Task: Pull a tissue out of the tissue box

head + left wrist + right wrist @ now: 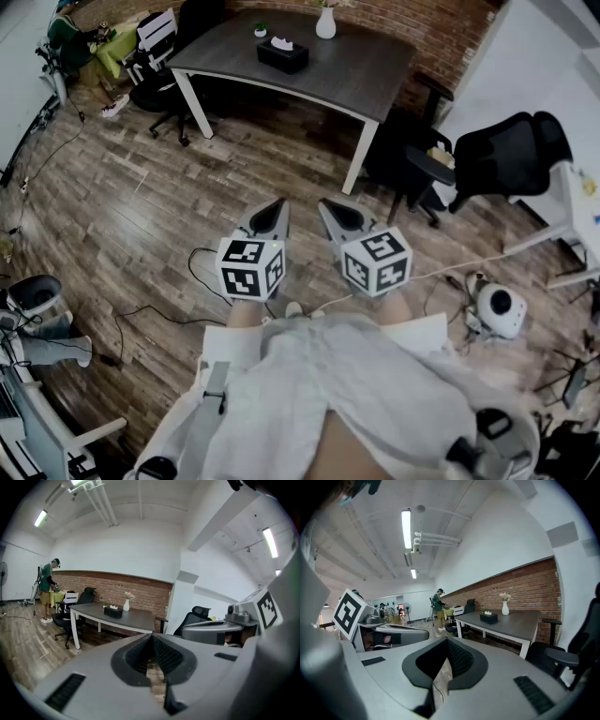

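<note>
A black tissue box (pixel 282 54) with a white tissue sticking out of its top stands on a dark grey table (pixel 347 70) far across the room. The same box (pixel 113 611) shows small in the left gripper view and again as the box (pixel 489 617) in the right gripper view. My left gripper (pixel 274 212) and right gripper (pixel 330 212) hang side by side in front of me, well short of the table. Both are shut with nothing between their jaws.
A white vase (pixel 325 22) and a small plant (pixel 260 30) stand on the table by the box. Black office chairs (pixel 511 150) sit right of the table, others at its left end. Cables (pixel 159 314) trail on the wooden floor. A person (pixel 47 584) stands far left.
</note>
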